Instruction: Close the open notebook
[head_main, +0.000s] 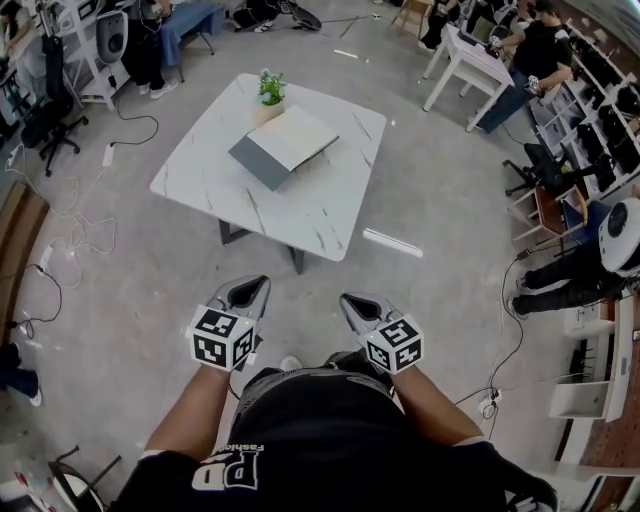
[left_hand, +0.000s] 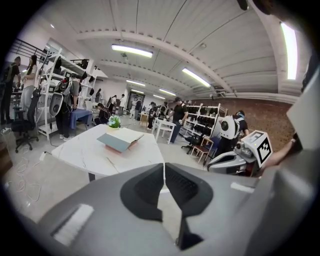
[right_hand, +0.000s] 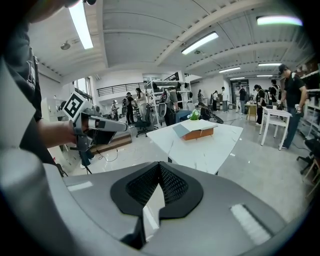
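Note:
The open notebook lies on the white marble table, with a grey cover at the left and cream pages at the right. It also shows in the left gripper view as the notebook and in the right gripper view as the notebook. My left gripper and right gripper are held close to my body, well short of the table. Both are shut and hold nothing. The left gripper and right gripper point toward the table.
A small potted plant stands just behind the notebook. Open floor lies between me and the table, with a white strip on it. Cables run at the left. A white desk, shelves and seated people are at the right.

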